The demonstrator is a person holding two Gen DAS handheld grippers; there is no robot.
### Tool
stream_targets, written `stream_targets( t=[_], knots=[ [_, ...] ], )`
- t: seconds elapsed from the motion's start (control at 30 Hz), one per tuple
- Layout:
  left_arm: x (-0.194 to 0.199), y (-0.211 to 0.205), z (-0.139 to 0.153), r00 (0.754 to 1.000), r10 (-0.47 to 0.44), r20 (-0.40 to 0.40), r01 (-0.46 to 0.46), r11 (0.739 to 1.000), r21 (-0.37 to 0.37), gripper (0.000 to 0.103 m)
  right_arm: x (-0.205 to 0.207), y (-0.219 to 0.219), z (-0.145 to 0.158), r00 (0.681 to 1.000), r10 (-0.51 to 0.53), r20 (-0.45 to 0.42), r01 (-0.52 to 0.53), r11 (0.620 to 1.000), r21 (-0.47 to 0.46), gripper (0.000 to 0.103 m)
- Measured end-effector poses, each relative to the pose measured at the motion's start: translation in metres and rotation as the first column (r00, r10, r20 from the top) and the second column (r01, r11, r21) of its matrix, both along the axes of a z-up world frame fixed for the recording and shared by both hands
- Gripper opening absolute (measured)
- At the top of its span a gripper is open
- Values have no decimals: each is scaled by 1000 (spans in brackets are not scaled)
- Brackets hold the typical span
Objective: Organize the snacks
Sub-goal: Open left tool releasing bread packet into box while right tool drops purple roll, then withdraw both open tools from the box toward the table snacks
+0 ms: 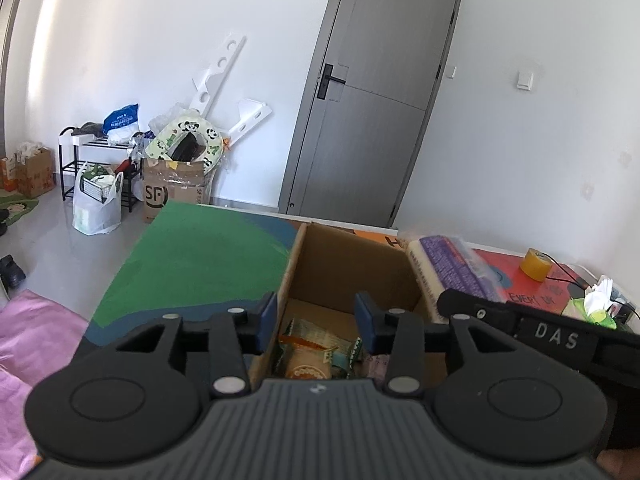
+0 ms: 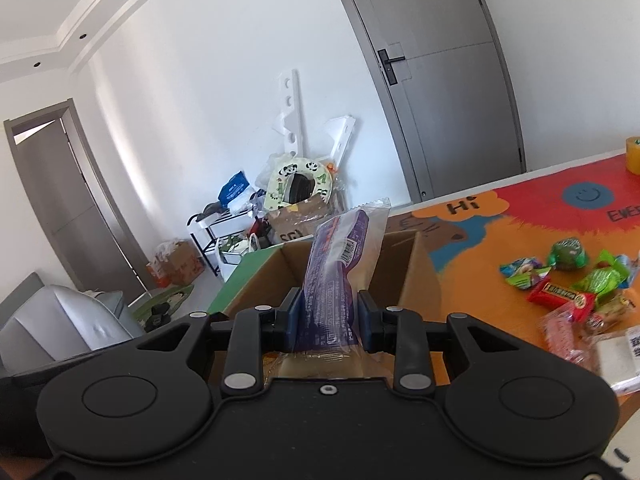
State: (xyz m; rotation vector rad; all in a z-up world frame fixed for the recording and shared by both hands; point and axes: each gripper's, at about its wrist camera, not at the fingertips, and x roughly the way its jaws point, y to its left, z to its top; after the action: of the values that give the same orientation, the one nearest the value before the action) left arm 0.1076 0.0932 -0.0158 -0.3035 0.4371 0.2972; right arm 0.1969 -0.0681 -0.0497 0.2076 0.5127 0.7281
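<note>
Right claw: the black right gripper (image 2: 327, 312) is clamped on a long purple-printed clear plastic snack packet (image 2: 336, 268), blue pads squeezing both sides, and the packet sticks up and forward over the box opening.

Left claw: the black left gripper (image 1: 316, 322) has its blue pads spread apart with nothing pinched between them, hanging over the near end of the box.

Box: open brown cardboard box (image 1: 352, 256) sits on the colourful cartoon table mat (image 1: 192, 256); down at the bottom is a small green-and-orange wrapped biscuit pack (image 1: 316, 354).

Same packet, left view: it shows just past the box's right wall, with the right claw's black finger reaching toward it.

Loose snacks: a pile of green, red and clear wrapped snacks (image 2: 576, 292) lies on the mat to the right of the box, well apart from it.

Further back: yellow tape roll (image 1: 536, 264) near the mat's far edge.

Background: grey door (image 1: 372, 96), white wall.
</note>
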Motion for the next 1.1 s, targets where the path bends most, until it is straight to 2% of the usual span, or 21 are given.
stream_targets(
  t=[0.1, 0.13, 0.17, 0.23, 0.37, 0.47, 0.57, 0.93, 1.1],
  knots=[
    [-3, -1, 2, 1000, 5, 3, -5, 1000, -2, 50, -1, -2, 0, 999, 17, -28, -17, 1000, 13, 38],
    [-3, -2, 2, 1000, 6, 2, -6, 1000, 0, 53, -2, -4, 1, 999, 14, -32, -13, 1000, 19, 54],
    [-3, -3, 1, 1000, 5, 0, -5, 1000, 0, 57, -4, -8, 2, 1000, -5, -23, 5, 1000, 20, 63],
    [-1, -6, 1, 1000, -3, -2, 3, 1000, -8, 63, -8, -15, 4, 999, -36, 3, 36, 999, 2, 63],
    [1, -13, 2, 1000, -11, -16, 11, 1000, -3, 77, -10, -35, 6, 998, -58, -14, 58, 998, 24, 64],
    [1, -20, 2, 1000, -24, -13, 24, 1000, -5, 81, -14, -49, 6, 996, -87, -3, 87, 996, 15, 72],
    [2, -28, 2, 999, -43, -10, 43, 999, -13, 85, -16, -62, 4, 994, -104, -19, 104, 994, 29, 73],
    [4, -56, 1, 996, -77, -34, 77, 997, -2, 88, -20, -109, -2, 983, -179, -35, 180, 983, 27, 78],
    [5, -68, 2, 993, -108, -41, 108, 994, 0, 89, -22, -123, -3, 981, -190, -36, 190, 982, 12, 85]
  ],
)
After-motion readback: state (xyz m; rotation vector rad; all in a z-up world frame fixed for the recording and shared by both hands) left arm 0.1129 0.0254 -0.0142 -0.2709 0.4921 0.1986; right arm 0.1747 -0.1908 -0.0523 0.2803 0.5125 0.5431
